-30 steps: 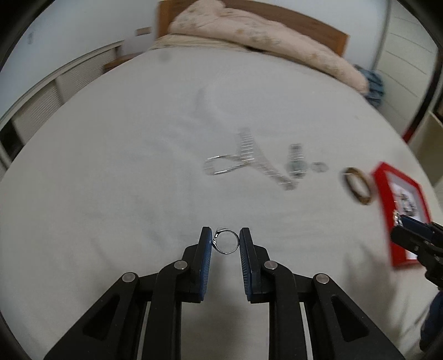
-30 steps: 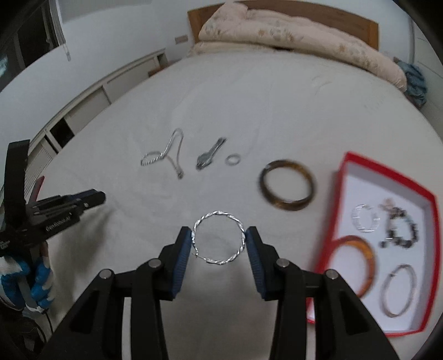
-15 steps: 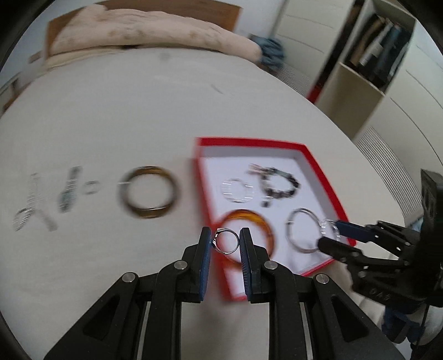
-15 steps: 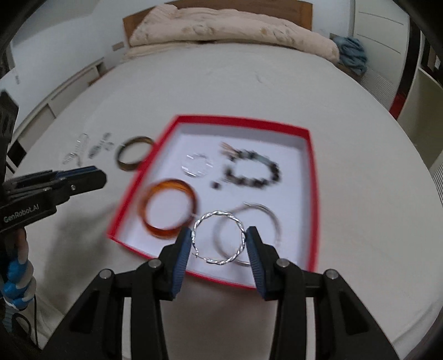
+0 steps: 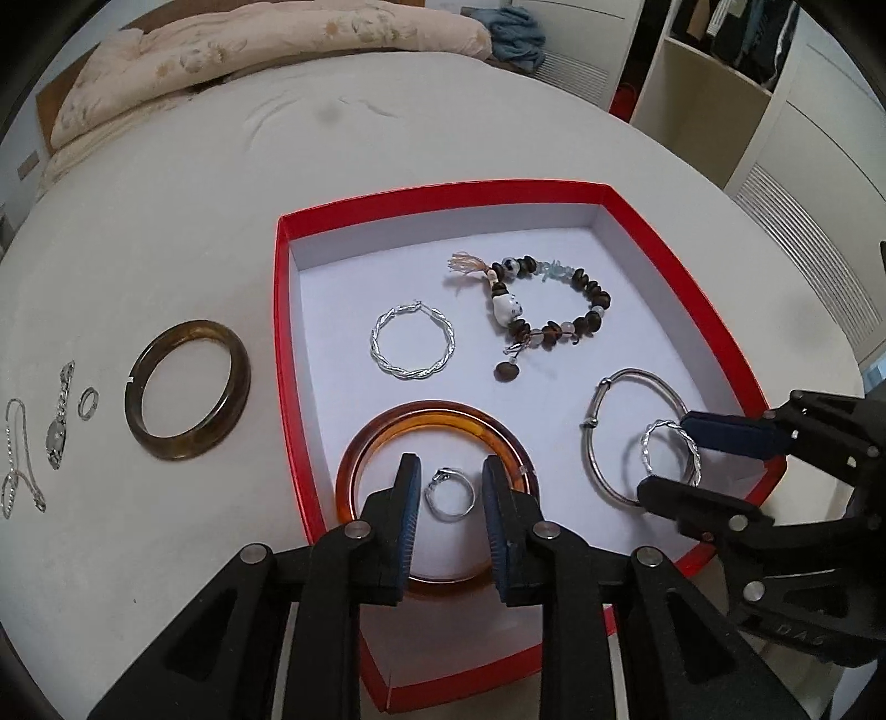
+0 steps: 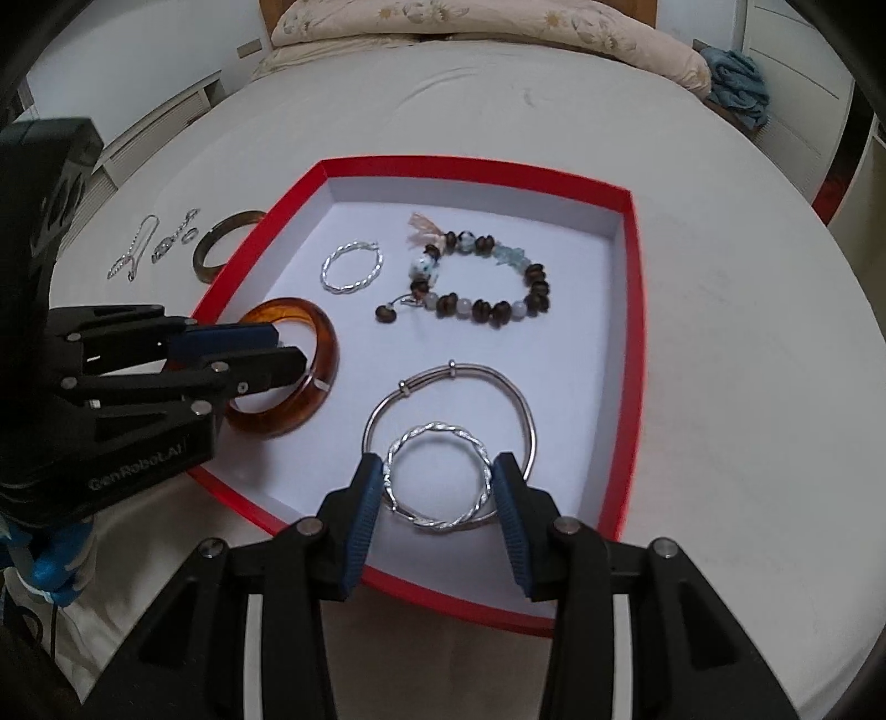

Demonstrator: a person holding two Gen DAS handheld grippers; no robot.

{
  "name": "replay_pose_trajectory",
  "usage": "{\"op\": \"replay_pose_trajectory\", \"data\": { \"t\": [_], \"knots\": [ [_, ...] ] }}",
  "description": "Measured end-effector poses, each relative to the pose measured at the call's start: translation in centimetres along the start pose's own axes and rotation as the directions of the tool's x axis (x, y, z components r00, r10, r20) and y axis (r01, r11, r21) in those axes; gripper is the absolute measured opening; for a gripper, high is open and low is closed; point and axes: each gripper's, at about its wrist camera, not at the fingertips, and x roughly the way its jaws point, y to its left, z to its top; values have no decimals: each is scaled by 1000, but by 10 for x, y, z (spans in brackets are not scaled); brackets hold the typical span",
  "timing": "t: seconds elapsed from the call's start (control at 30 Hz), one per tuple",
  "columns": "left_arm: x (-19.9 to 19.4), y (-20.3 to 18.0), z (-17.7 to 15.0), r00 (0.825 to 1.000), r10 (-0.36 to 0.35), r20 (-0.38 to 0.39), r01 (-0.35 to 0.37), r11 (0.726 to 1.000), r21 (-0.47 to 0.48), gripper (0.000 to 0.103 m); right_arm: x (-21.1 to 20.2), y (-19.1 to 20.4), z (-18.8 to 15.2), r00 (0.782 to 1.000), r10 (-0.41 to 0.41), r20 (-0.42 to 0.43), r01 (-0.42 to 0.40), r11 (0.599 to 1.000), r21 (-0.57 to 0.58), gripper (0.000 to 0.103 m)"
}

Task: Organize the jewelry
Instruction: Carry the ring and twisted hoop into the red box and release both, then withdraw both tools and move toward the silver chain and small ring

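My left gripper (image 5: 448, 493) is shut on a small silver ring (image 5: 449, 494) and holds it over the amber bangle (image 5: 387, 429) inside the red tray (image 5: 285, 354). My right gripper (image 6: 437, 479) is shut on a twisted silver hoop (image 6: 437, 475) above the plain silver bangle (image 6: 520, 410) at the tray's (image 6: 637, 343) near right. The tray also holds a second twisted hoop (image 5: 412, 340) and a beaded bracelet (image 5: 554, 302). The right gripper (image 5: 673, 459) shows in the left wrist view and the left gripper (image 6: 288, 346) in the right wrist view.
On the white bedsheet left of the tray lie a dark brown bangle (image 5: 188, 396), a small ring (image 5: 87, 401), a watch-like piece (image 5: 58, 423) and a silver chain (image 5: 16, 459). A folded quilt (image 5: 249, 39) lies at the bed's far end. Shelves (image 5: 720, 83) stand at the right.
Both grippers have swung from the loose jewelry on the sheet to over the red tray, each still holding its piece, and have come lower and closer to the tray floor.
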Motion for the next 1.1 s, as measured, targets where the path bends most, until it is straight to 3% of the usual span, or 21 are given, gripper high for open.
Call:
{"op": "replay_pose_trajectory", "data": {
  "t": [0.13,0.33,0.47,0.67,0.77,0.9,1.0,1.1],
  "knots": [
    [-16,1,-1,1000,-11,15,11,1000,-15,42,-10,-4,-2,1000,-2,12,2,1000,20,51],
    [-74,4,-4,997,2,77,1,999,-34,42,-41,-2,-7,999,-12,49,10,999,41,52],
    [-140,0,-19,983,44,176,-34,998,-58,42,-91,15,-14,991,-16,135,10,999,43,52],
    [-210,6,-47,961,128,247,-98,986,-132,42,-170,51,-31,966,-14,257,8,1000,25,52],
    [-247,28,-73,949,156,273,-107,977,-187,42,-205,71,-38,951,-13,310,16,1000,-7,52],
    [-277,64,-112,944,207,256,-140,956,-257,52,-236,95,-43,933,17,358,0,999,-47,52],
    [-293,99,-139,931,277,238,-193,926,-324,67,-240,112,-40,930,46,365,-21,997,-71,52],
    [-296,134,-156,926,307,219,-204,897,-393,69,-230,128,-32,935,87,345,-58,994,-95,52]
  ]
}}
